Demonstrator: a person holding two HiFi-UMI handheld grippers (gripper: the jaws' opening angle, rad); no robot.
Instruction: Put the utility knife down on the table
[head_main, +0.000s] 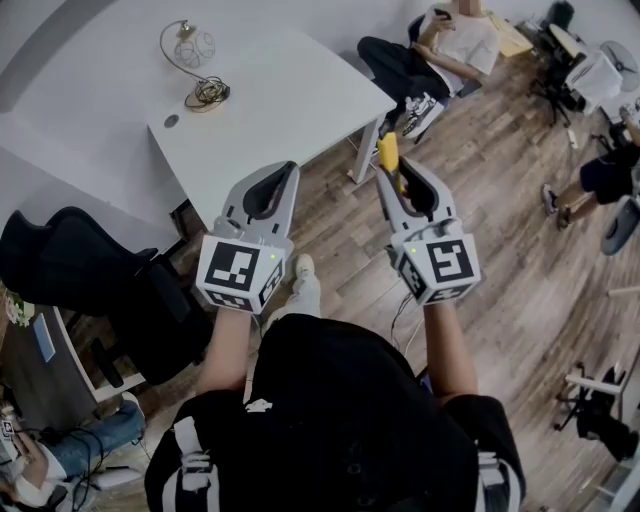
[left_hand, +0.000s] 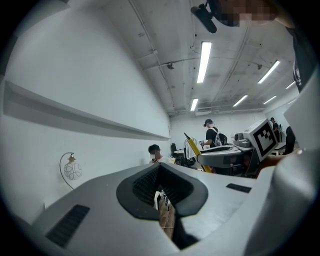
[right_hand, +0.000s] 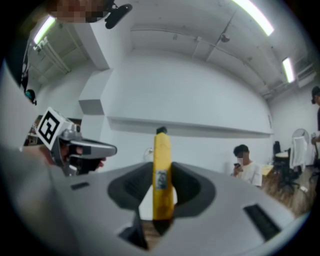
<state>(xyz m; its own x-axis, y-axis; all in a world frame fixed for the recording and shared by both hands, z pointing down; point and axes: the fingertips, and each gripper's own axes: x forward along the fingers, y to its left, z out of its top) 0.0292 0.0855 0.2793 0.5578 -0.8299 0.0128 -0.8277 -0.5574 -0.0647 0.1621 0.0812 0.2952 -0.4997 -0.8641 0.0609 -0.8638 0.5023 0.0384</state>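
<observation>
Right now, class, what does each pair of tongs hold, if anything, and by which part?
The right tongs clamp the yellow utility knife about mid-body, its black-tipped end sticking out beyond them. The left tongs are shut on nothing.

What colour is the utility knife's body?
The utility knife is yellow with a dark tip, clearest in the right gripper view.

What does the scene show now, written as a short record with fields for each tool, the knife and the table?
left tool: shut, nothing between its jaws
right tool: shut on the utility knife
utility knife: yellow, sticks out past the jaw tips, held in the air, not on the table
table: white, ahead of both tools
wire lamp: stands near the table's far corner
task state: knife not yet put down
</observation>
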